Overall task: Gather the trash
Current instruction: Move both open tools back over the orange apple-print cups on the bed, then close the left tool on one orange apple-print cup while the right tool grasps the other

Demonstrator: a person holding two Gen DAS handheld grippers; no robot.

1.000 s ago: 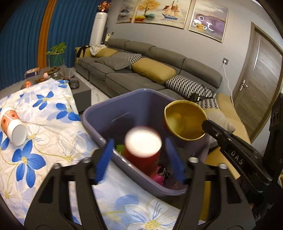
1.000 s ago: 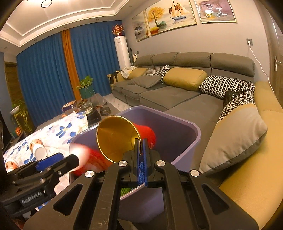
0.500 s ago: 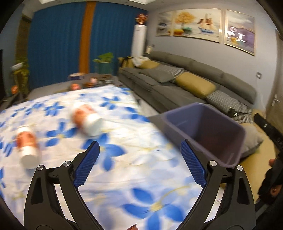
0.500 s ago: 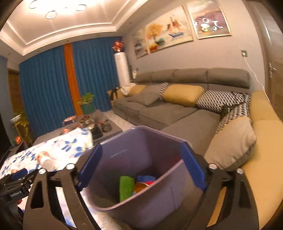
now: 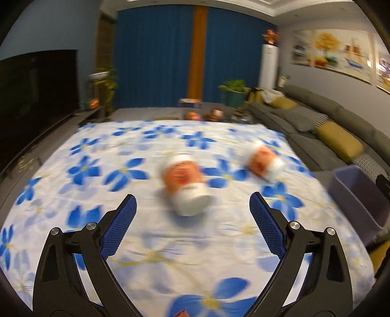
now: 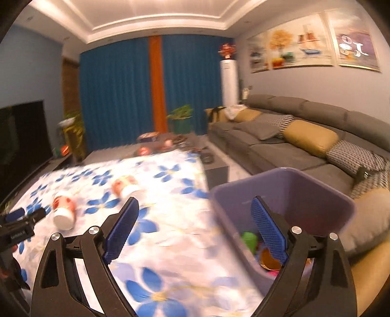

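Our left gripper (image 5: 192,212), jaws apart and empty, faces the nearer cup (image 5: 186,187), lying on its side just ahead.

Two orange-white cups (image 5: 186,181) (image 5: 265,162) on their sides on floral cloth, purple bin (image 6: 292,192) holding trash

Living room: deep blue curtains (image 6: 117,97) with one orange panel (image 6: 158,85) across the far wall, lit recessed ceiling (image 6: 156,19) above. Long grey sectional sofa (image 6: 292,136) with mustard cushions (image 6: 309,136) along the right-hand grey wall under framed paintings (image 6: 290,48); white tower unit (image 6: 229,80) in the corner. Dark television screen (image 5: 36,97) at left, potted plants (image 6: 181,114) before the curtains.
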